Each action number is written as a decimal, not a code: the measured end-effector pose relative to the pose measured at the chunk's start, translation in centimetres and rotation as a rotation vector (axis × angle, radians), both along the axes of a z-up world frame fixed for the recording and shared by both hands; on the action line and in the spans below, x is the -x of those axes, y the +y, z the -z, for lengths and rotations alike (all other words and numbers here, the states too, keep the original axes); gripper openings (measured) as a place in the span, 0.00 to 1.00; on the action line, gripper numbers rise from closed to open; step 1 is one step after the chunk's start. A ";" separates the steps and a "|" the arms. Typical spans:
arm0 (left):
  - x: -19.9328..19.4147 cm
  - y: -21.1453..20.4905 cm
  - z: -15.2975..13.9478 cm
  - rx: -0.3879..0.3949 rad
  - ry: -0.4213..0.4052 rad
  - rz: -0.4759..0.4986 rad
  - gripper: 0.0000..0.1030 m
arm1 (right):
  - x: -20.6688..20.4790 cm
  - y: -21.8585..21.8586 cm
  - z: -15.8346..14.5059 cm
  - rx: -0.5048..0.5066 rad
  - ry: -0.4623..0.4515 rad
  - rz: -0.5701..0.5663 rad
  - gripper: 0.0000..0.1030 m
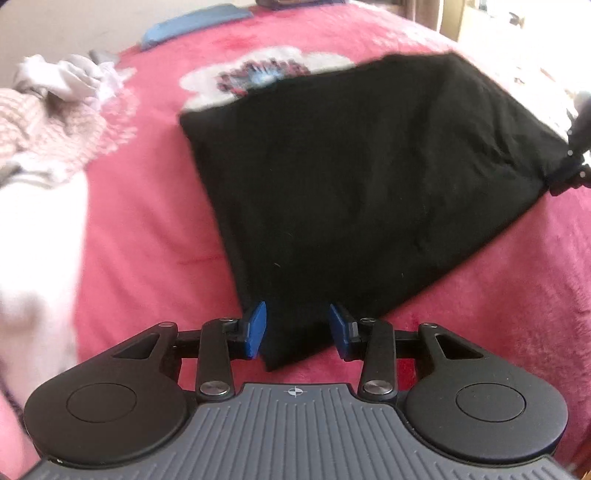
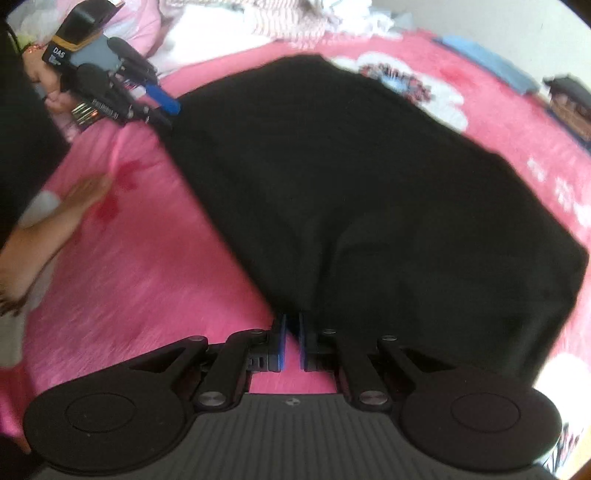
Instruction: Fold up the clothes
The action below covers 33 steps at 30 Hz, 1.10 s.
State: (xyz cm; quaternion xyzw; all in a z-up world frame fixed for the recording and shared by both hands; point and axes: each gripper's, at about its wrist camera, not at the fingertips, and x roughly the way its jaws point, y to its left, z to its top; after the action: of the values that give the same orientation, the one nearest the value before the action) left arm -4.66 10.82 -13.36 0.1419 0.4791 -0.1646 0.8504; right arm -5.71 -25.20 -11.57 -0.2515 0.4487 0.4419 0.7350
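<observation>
Your left gripper stands with its blue pads apart, straddling the near corner of the black garment — the cloth runs between the pads, neither one visibly pressing it. Your right gripper has its blue pads drawn close together, a narrow slit left between them, at the garment's near edge; whether cloth is pinched there you cannot tell from the right wrist view. In the left wrist view the right gripper sits at the garment's far right corner, touching it, and the cloth looks pulled toward it.

The garment lies spread on a pink fleece blanket, mostly flat, its outline blurred. Just beyond the garment's far edge the blanket carries a white flower print with a dark beaded centre. Left of the garment, well apart from it, lies a heap of pale clothes — pink knit, white and grey pieces. Beyond the garment, at the blanket's far edge against a pale wall, lies a blue folded item.

In the right wrist view your left gripper touches the garment's upper left corner, a hand behind it. Left of the garment a bare forearm crosses the blanket. Far right of the garment stands a dark object, too blurred to identify.
</observation>
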 end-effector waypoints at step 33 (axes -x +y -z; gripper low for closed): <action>-0.6 0.3 0.3 -0.007 0.017 0.021 0.40 | -3.9 -9.5 -0.6 0.256 -0.053 0.293 0.06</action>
State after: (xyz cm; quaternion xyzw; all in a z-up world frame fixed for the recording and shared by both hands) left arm -4.10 11.16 -13.64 0.1485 0.4853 -0.1729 0.8441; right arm -1.84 -34.70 -10.96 -0.2865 0.5134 0.2625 0.7651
